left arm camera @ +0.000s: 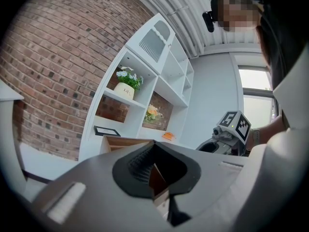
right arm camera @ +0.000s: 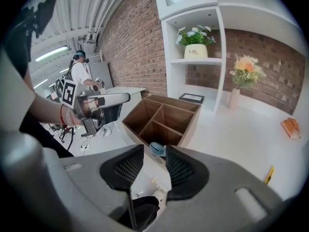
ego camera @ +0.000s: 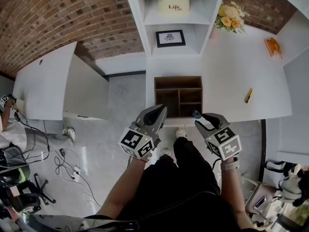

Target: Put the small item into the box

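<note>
Wooden box (ego camera: 178,77) at the front edge of the white tabletop (ego camera: 241,66), open on top, split into compartments. Small blue item (right arm camera: 157,149) just in front of the box's near right corner, in none of the compartments; resting on the tabletop or not, impossible to tell. Right claw (right arm camera: 155,154) tilted down toward that same corner, spread wide, with the item in the gap at its tips; touching a pad or not, impossible to tell. Left claw (left arm camera: 155,151) level, off the box's near left corner, parted by a narrow gap, gripping nothing, with only the wood of the box visible through it. Yellow pen (ego camera: 249,95) to the right of the box, well apart from it. Behind the box, a white shelf (ego camera: 207,23) with a framed picture (ego camera: 170,38) and, one level higher, a pot of flowers (ego camera: 174,5).
</note>
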{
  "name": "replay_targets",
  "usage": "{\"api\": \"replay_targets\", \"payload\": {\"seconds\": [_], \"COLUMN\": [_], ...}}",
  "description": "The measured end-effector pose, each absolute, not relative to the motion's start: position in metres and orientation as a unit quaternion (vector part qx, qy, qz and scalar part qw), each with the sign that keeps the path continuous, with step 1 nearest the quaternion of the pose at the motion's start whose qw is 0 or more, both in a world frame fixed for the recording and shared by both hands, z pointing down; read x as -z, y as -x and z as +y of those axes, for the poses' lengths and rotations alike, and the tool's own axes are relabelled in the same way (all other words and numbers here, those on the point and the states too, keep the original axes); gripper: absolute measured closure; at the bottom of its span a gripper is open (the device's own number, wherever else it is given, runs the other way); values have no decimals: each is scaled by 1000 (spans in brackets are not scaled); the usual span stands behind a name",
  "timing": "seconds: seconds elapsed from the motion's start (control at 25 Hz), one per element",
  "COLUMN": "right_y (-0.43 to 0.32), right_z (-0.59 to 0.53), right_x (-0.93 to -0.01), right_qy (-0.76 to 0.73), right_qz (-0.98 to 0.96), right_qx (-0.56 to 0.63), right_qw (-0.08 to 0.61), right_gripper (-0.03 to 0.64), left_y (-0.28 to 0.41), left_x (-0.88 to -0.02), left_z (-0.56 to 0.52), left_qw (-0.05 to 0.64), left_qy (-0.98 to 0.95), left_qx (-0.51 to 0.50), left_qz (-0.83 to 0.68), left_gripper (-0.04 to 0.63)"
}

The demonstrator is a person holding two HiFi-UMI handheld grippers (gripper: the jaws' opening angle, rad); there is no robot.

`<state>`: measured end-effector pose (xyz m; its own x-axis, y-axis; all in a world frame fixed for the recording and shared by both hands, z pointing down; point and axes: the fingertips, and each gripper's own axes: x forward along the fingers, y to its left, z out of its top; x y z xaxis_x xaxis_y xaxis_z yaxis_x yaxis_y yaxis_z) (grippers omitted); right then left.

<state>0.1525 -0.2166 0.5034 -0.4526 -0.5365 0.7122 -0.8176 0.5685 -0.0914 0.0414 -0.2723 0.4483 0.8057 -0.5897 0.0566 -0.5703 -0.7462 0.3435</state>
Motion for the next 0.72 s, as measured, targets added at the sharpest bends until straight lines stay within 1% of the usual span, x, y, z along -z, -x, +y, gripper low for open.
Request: {"api": "replay_targets", "payload": {"seconds": [0.44, 0.6, 0.72], "right_y": [-159, -160, -166], "right_z": [-220, -225, -229], "right_x": [-477, -461, -449], "right_qy": [-434, -450, -474], "right_qz": [-844, -850, -849], "right_qx": [-208, -182, -158], "right_qw": [235, 202, 174], "right_gripper": [487, 544, 610], "left_y": [-24, -19, -16], "left_x": [-446, -443, -442], "left_z": [-272, -271, -271], "left_qw": [169, 164, 162], "left_qy": [-928, -927, -926], "left_qx": [27, 28, 28], "left_qz": [-330, -335, -339], "left_gripper": [592, 592, 592]}}
